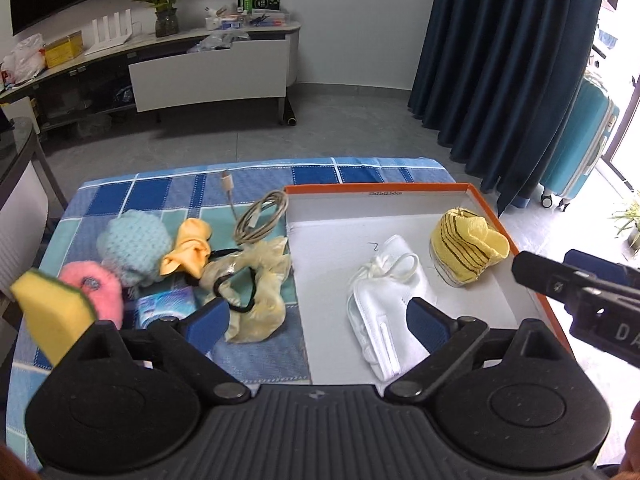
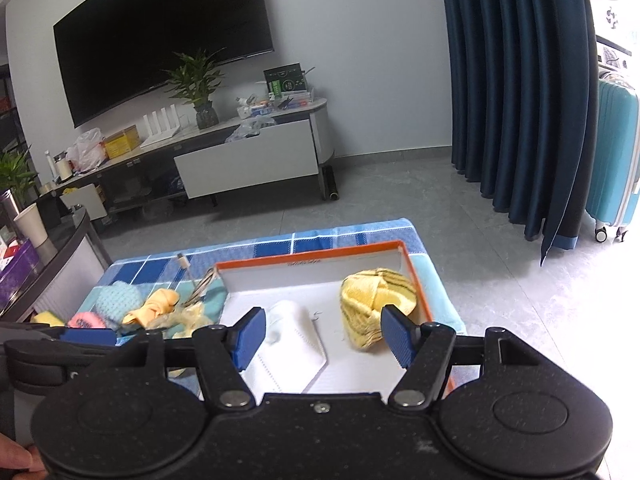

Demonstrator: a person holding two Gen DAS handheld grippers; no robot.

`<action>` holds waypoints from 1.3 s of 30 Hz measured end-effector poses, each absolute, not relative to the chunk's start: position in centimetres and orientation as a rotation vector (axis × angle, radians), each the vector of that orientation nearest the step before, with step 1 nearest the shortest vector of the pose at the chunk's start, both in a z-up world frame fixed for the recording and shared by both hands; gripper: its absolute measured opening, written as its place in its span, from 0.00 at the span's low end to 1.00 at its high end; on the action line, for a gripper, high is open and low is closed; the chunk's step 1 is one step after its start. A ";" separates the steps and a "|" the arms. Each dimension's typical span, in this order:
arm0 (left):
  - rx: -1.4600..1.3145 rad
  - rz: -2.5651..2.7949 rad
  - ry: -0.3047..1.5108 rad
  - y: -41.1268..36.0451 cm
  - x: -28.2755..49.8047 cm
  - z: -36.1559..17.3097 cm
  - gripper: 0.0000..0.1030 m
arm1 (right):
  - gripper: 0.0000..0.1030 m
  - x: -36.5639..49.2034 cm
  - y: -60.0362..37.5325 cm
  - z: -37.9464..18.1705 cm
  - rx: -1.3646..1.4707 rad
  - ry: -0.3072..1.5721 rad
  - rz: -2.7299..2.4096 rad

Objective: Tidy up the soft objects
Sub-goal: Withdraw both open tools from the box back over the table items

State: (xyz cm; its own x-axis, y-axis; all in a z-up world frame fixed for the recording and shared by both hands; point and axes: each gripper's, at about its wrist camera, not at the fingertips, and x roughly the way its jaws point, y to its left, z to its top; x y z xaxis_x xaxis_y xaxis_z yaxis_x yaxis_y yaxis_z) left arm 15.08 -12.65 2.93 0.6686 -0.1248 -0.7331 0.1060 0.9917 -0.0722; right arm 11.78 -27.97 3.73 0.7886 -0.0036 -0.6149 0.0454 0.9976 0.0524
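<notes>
An orange-rimmed white box (image 1: 400,190) lies on the right of a blue checked cloth (image 1: 160,192). In it are a white face mask (image 1: 384,288) and a yellow striped cloth (image 1: 468,244). My left gripper (image 1: 318,320) hangs open above the box's left wall, with nothing between its pads. Left of the box lie a light blue knitted piece (image 1: 132,244), an orange cloth (image 1: 190,248), a pink fuzzy item (image 1: 96,288), a yellow sponge (image 1: 52,312) and a pale yellowish scrunchie (image 1: 260,280). My right gripper (image 2: 324,332) stands open and empty over the box (image 2: 312,256), above the mask (image 2: 292,340) and the yellow cloth (image 2: 372,304).
A coiled grey cable (image 1: 260,216) and a blue packet (image 1: 168,308) also lie on the cloth. A dark side table (image 2: 60,248) stands at the left, a TV stand (image 1: 208,68) behind, and blue curtains (image 1: 500,60) with a teal suitcase (image 1: 580,140) at the right.
</notes>
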 end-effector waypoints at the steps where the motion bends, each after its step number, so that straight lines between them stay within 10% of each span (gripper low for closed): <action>1: -0.027 -0.129 0.826 -12.4 14.8 3.1 0.95 | 0.75 11.6 -27.6 3.7 0.064 0.665 -0.021; 39: -0.122 0.010 0.794 -3.1 9.7 4.0 0.97 | 0.75 10.2 -17.9 3.3 -0.026 0.705 0.145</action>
State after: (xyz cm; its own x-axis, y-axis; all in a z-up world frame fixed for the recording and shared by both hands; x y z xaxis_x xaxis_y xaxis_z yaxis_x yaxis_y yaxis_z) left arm 9.68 -3.13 4.00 0.7017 -0.0366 -0.7116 -0.0550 0.9929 -0.1053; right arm 10.17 -17.93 3.30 0.7519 0.1242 -0.6475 -0.1418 0.9896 0.0252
